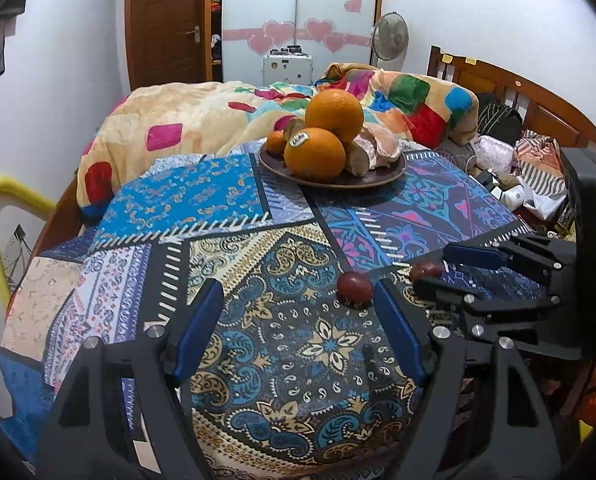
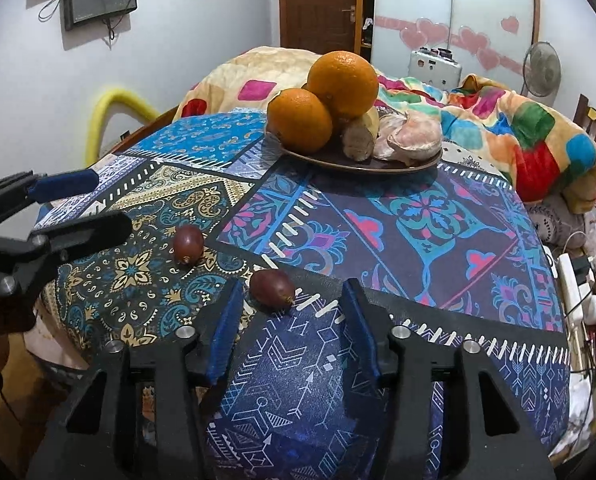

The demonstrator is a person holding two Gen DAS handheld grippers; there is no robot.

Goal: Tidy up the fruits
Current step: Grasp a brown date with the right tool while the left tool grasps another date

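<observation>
Two small dark red fruits lie on the patterned tablecloth. One (image 1: 354, 287) (image 2: 188, 244) lies just ahead of my open, empty left gripper (image 1: 298, 292), close to its right fingertip. The other (image 2: 272, 289) (image 1: 425, 270) lies just ahead of my open, empty right gripper (image 2: 293, 292), near its left fingertip. A brown plate (image 1: 394, 172) (image 2: 426, 162) at the far side of the table holds two big oranges (image 1: 314, 154) (image 2: 342, 83), a small orange, brown fruits and pale pieces. Each gripper shows in the other's view, left (image 2: 97, 200) and right (image 1: 434, 268).
The round table (image 1: 217, 208) stands against a bed with a colourful blanket (image 1: 201, 116). A yellow chair back (image 1: 1, 208) is at the left. Cluttered bags and chargers (image 2: 578, 280) lie at the right, past the table edge.
</observation>
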